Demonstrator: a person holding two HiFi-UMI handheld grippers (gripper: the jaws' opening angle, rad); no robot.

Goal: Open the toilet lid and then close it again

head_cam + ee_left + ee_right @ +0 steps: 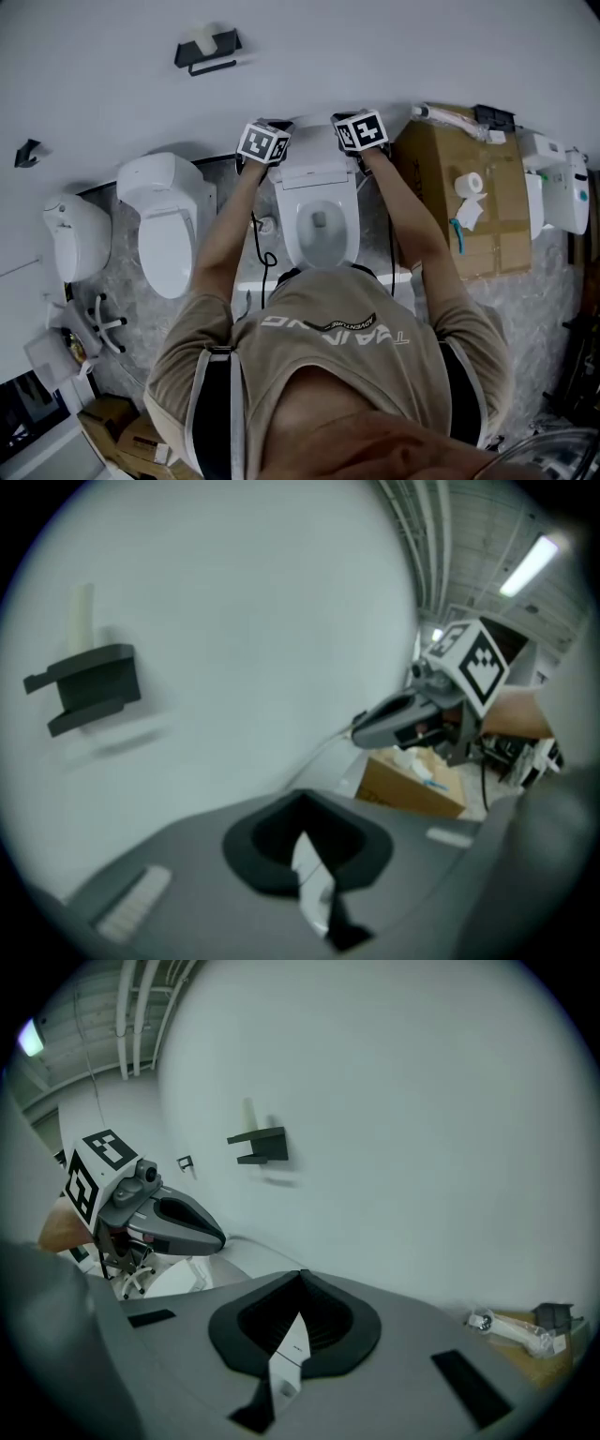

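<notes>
Left gripper (pixel 314 878) jaws: closed on a thin white edge of the toilet lid (pixel 312 152). Right gripper (pixel 284 1363) jaws: closed on the same lid. The lid stands raised near the wall (pixel 375 56), above the seat (pixel 292 230).

Caution: the hold is narrow. A slip would probably drop the lid onto the seat. Uneven lowering may twist the lid.

The toilet lid (pixel 314 171) is white, as is the second toilet (pixel 167 225) at nine o'clock. The left gripper (pixel 307 855) and the right gripper (pixel 286 1335) have grey jaws with black pads and a white sliver between them. Their cubes carry black-and-white square markers. The cardboard box (pixel 459 187) at three o'clock is brown. The wall holder (pixel 207 50) at eleven o'clock is black. The person's shirt (pixel 328 356) is tan with white lettering and black side panels. The floor (pixel 122 277) is mottled grey.
</notes>
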